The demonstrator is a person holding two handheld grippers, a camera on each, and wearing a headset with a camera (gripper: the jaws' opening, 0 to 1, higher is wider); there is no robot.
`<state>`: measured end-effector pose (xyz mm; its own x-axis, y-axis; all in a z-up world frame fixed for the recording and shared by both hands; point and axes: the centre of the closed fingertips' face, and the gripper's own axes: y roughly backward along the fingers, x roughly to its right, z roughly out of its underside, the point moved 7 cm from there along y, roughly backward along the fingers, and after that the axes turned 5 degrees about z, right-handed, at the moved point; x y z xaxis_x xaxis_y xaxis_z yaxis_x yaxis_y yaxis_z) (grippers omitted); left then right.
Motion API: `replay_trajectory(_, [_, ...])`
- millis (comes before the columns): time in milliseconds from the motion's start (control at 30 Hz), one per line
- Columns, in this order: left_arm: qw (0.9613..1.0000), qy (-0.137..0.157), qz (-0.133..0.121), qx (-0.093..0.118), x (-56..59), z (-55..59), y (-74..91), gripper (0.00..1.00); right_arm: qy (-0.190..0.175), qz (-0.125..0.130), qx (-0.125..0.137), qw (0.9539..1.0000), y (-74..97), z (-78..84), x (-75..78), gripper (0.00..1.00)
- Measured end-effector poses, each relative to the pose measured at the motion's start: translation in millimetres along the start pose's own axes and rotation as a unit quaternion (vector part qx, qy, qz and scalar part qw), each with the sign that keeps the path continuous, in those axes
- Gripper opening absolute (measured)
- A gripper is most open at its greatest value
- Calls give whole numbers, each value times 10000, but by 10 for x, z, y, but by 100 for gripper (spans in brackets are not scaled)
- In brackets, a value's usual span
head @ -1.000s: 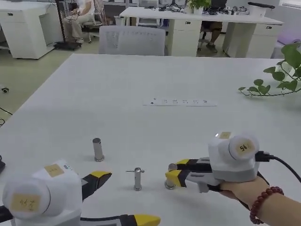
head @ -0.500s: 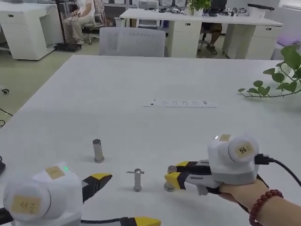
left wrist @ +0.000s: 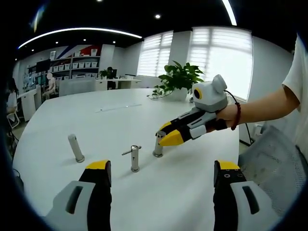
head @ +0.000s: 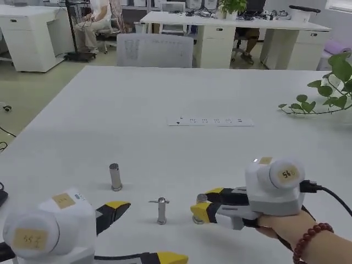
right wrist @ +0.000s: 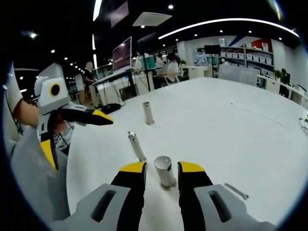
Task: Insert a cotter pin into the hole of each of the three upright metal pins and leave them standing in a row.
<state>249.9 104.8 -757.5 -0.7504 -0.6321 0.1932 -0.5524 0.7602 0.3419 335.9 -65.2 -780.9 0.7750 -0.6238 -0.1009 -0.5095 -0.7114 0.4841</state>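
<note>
Reading labels first, you have a yellow sticker [head: 285,174] on the round cap of your right tongs [head: 199,203] with two handwritten digits, perhaps 56. A second sticker [head: 30,238] on your left tongs [head: 144,231] bears a scrawl I cannot make out. Take the middle pin [head: 161,210] as your mark: it stands upright on the desk [head: 165,93] with a cotter pin [head: 158,201] crosswise through its top. Just right of it stands the right-hand pin [right wrist: 165,172], between the jaws of your right tongs, which sit narrowly apart with a sliver of desk showing on each side of it. Left of the middle pin and a little beyond it stands the bare left-hand pin [head: 115,177]. Your left tongs are spread wide and empty, nearer you than the middle pin. The right gripper view lets you see a loose cotter pin [right wrist: 236,190] lying flat, on the side of the right-hand pin away from the middle pin. The head view gives you a white power strip [head: 210,120] well beyond the middle pin.
</note>
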Motion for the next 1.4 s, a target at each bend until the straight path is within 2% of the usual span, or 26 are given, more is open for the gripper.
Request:
replay_trajectory(333, [9999,-56,-29,90,22,-32,-17,93,20,-36,-270,9996,187,-13,107,39])
replay_trajectory(600, [9999,-51,-69,106,18,-38,-8,96,15,50,-497,9988,337,30,281,39])
replay_trajectory(767, [9998,-32,-96,143,7,-53,5,99,155,153,-728,9971,422,73,404,39])
replay_trajectory(1000, [9999,-5,-111,100,-8,-41,9,99,265,302,-1096,9932,506,167,609,38])
replay_trajectory(1167, [9998,-124,-144,96,-9,-48,14,99,315,395,-1271,9906,513,211,724,35])
replay_trajectory(1200, [9997,-141,-148,94,-9,-50,17,98,357,416,-1379,9889,505,228,763,35])
replay_trajectory(1400, [9997,-129,-184,75,-29,-42,30,95,599,369,-1622,9842,458,250,844,27])
